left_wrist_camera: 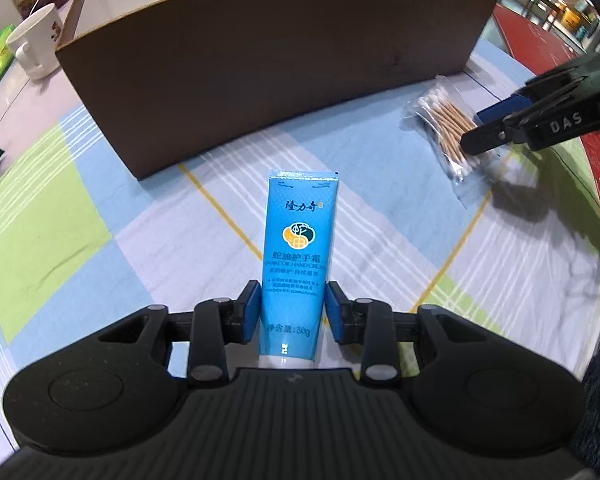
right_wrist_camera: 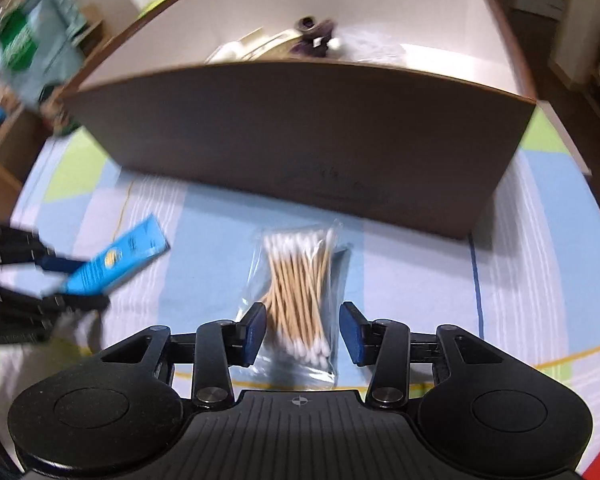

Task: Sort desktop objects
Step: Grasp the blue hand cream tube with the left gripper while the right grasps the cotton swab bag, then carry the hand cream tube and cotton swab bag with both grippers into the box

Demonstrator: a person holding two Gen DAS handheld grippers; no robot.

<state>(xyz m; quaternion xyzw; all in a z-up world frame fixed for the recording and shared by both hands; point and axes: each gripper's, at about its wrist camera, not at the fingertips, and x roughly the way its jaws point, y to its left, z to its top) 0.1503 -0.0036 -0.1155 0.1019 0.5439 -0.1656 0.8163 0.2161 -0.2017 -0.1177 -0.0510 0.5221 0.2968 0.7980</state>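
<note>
Jaws before cardboard box [right_wrist_camera: 300, 132], mug [left_wrist_camera: 34, 42] aside

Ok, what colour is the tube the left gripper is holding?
Bright blue, with an orange and dark logo; the hand cream tube shows best in the left wrist view, between the left gripper pads.

1. Left wrist view: looks forward and down from just behind the left gripper [left_wrist_camera: 293, 312], close above the checked cloth [left_wrist_camera: 112, 216], facing the brown box [left_wrist_camera: 260, 92] across the upper frame.
2. Right wrist view: same low forward aim from behind the right gripper [right_wrist_camera: 303, 334].
3. Shared: box, cloth, cotton swab bag [left_wrist_camera: 444, 128] [right_wrist_camera: 296, 296].
</note>
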